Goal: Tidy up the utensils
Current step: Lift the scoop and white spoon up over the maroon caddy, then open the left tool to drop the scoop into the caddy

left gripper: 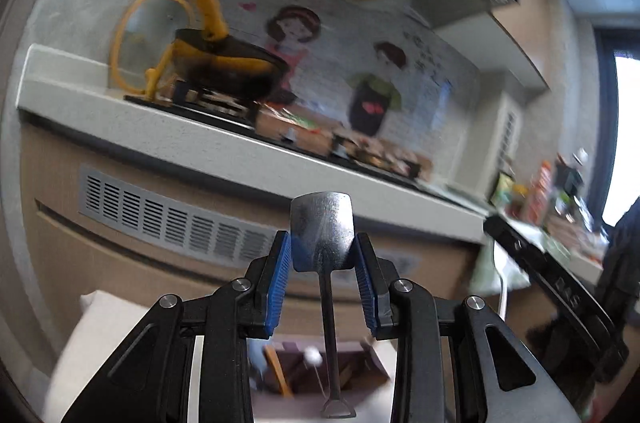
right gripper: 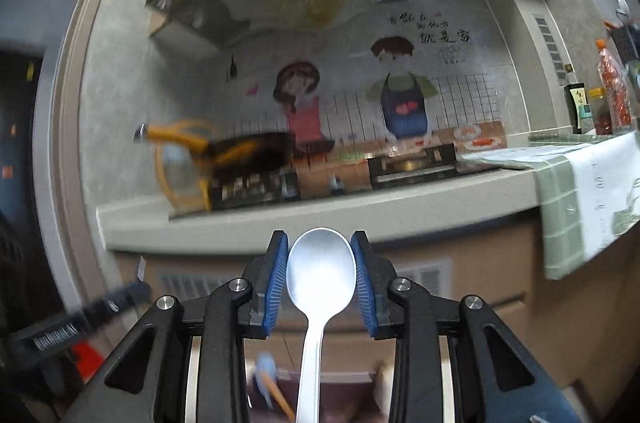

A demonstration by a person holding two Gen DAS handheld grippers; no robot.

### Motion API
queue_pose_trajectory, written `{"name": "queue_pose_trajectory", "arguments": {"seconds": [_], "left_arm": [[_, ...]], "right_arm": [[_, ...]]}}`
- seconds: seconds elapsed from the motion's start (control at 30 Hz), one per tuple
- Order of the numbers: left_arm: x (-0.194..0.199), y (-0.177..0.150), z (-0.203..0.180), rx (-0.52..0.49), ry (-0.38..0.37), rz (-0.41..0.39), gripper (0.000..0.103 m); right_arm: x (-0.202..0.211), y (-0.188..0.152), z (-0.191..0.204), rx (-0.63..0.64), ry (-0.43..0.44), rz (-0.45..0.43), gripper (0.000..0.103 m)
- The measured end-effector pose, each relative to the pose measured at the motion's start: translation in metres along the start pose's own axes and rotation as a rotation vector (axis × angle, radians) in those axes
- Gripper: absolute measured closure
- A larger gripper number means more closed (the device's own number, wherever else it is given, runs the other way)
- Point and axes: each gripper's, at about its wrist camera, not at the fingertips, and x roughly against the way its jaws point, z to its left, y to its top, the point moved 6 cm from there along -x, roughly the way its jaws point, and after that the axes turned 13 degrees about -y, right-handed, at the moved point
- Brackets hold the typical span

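**Both claws carrying utensils above the organizer**

Through the left wrist camera, nearest me is my left claw [left gripper: 322, 259], its blue pads pinching the blade of a small metal shovel-shaped scoop [left gripper: 322, 231]. The scoop's thin handle hangs down between the fingers toward a brown utensil box [left gripper: 320, 367] below, where a wooden stick and a white-tipped piece already lie. Beyond is the kitchen table [left gripper: 200, 139] with a yellow-handled wok [left gripper: 228, 67] on the stove. I judge the scoop stiff, light and slick; gripped at the blade, its long handle could swing, so I would move gently.

Through the right wrist camera, my right claw [right gripper: 320, 271] is pressed against both edges of the bowl of a pale spoon [right gripper: 320, 271], handle pointing down toward the same box [right gripper: 332, 395]. The spoon looks smooth and light, rigid, and its curved bowl offers little flat surface, so it may slip or twist. A firmer hold would be on the neck. The left claw's body [right gripper: 72, 323] shows blurred at the left.
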Motion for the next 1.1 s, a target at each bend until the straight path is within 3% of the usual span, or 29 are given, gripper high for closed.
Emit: {"name": "queue_pose_trajectory", "arguments": {"seconds": [0.07,0.17,0.27,0.57,0.8,1.1], "left_arm": [[-0.017,-0.013,0.017,-0.003,0.046,-0.030,0.070],[-0.047,-0.039,0.045,0.053,0.066,0.036,0.070],[-0.064,-0.058,0.059,0.087,0.071,0.046,0.070],[-0.098,-0.084,0.048,0.003,0.052,0.089,0.070],[-0.098,-0.107,0.058,0.009,0.099,0.148,0.070],[-0.078,-0.128,0.049,-0.016,0.088,0.213,0.070]], "right_arm": [[-0.019,-0.012,0.006,-0.002,0.007,0.016,0.073],[-0.049,-0.043,0.018,0.024,-0.026,0.064,0.073],[-0.079,-0.075,0.019,0.024,-0.052,0.147,0.073],[-0.119,-0.115,0.010,0.042,-0.105,0.185,0.073],[-0.128,-0.138,0.011,0.052,-0.164,0.193,0.072],[-0.097,-0.155,0.029,0.212,-0.147,0.191,0.072]]}}
